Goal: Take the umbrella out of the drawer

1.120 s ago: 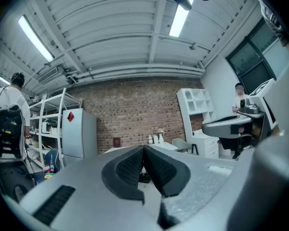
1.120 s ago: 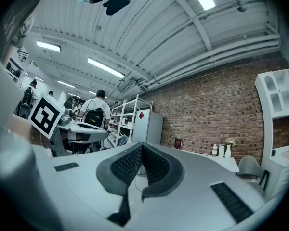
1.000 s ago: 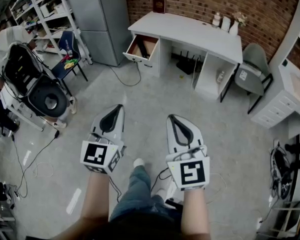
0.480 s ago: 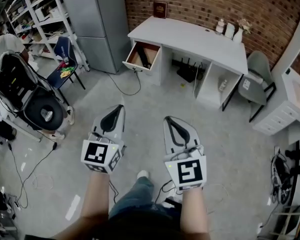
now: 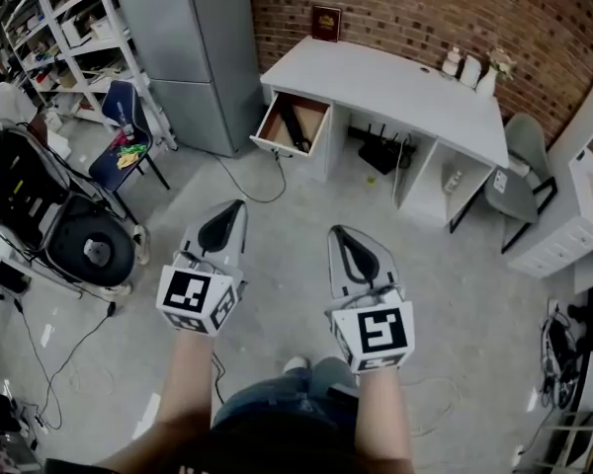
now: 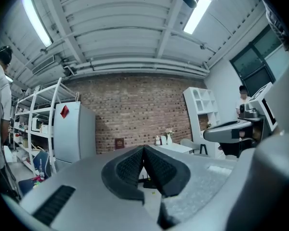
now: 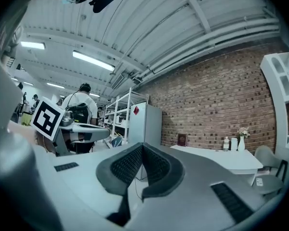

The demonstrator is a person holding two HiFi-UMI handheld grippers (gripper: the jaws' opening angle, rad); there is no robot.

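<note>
The white desk (image 5: 395, 82) stands against the brick wall, several steps ahead of me. Its left drawer (image 5: 273, 148) is pulled open, and a dark, long umbrella (image 5: 296, 128) lies inside. Both grippers are held out level over the floor, well short of the desk. My left gripper (image 5: 234, 210) is shut with nothing between its pads. Beside it, my right gripper (image 5: 337, 233) is shut and empty too. In the left gripper view the closed jaws (image 6: 143, 149) point at the desk (image 6: 176, 148). The right gripper view has its jaws (image 7: 142, 147) aimed left of the desk (image 7: 221, 158).
A grey cabinet (image 5: 193, 47) stands left of the desk, with white shelves (image 5: 69, 28) and a blue chair (image 5: 119, 126) beyond. Black equipment on a stand (image 5: 69, 225) is at my left. A grey chair (image 5: 519, 186) sits right of the desk. Cables (image 5: 247, 171) trail across the floor.
The desk and open drawer have come nearer and lower in the head view as I walk forward. Both grippers keep the same shut pose side by side.
</note>
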